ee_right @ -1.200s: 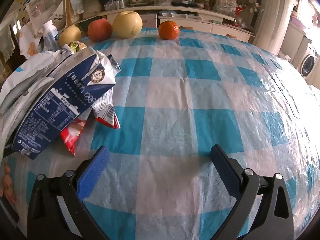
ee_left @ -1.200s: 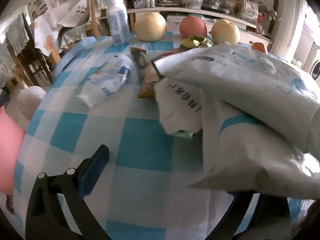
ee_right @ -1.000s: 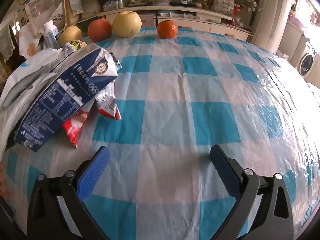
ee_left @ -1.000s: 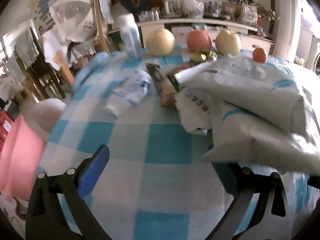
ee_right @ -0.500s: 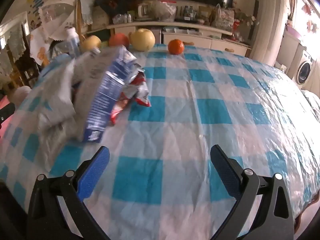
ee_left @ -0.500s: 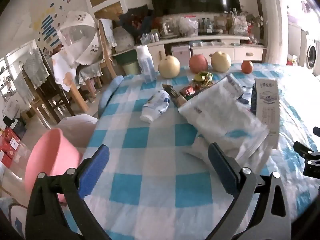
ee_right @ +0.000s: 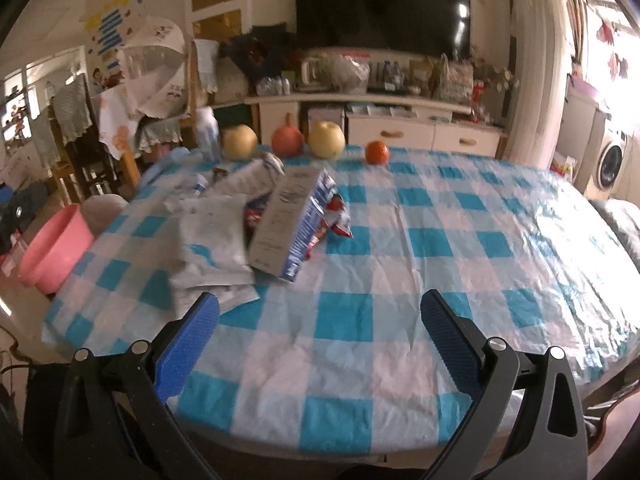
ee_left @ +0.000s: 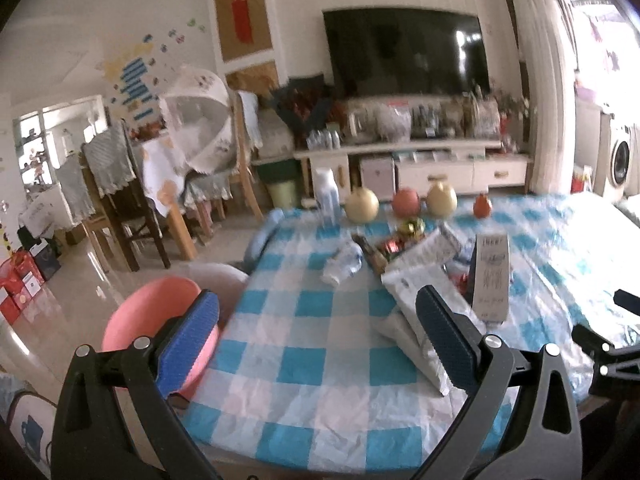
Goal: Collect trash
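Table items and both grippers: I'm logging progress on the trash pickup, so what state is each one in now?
left gripper: jaws open, empty
right gripper: jaws open, empty
milk carton: lying on its side on the wrappers
white bags: lying crumpled on the table
plastic bottle: lying on its side
pink bin: beside the table, contents hidden

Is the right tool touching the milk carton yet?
Apart. The right wrist view shows the right tool open with bare tablecloth before the milk carton.

Both views raised, facing table (ee_left: 304, 364)
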Motion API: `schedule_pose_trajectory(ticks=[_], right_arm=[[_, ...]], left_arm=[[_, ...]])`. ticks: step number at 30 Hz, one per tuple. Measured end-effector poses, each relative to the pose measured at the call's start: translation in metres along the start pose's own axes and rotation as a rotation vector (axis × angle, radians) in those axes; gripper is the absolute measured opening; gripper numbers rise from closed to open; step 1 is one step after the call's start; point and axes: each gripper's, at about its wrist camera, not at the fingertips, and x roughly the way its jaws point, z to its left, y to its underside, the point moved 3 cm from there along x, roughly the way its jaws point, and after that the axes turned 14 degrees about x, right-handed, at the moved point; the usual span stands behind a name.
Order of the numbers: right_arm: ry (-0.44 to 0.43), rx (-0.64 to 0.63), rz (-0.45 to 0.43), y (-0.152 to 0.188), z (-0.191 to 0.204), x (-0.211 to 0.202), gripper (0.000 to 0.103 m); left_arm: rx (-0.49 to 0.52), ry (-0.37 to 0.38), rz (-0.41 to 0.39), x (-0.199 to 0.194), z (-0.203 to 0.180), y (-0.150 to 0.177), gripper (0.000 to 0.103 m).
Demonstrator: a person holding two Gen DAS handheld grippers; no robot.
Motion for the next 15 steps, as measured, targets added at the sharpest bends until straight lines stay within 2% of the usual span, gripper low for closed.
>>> schedule_pose_trajectory(ticks=[5,8,15], right_arm=[[-0.042,-0.008,-0.102,-0.005,0.012,-0.041,0.099],[-0.061,-0.002,-0.196,-0.006,0.011,-0.067,0.099],[-0.031,0.097,-0.337,-0.017,-0.021,-0.108,0.099]], left_arm=[[-0.038,-0.042,-0.08,-0.033,0.016,-0.008,0.1],[-0.078,-0.056,-0.125,-0.047,0.025,-0.011,0.1],[-0.185,-0.077,-0.172,-0.062,0.048,-0.013,0.1]])
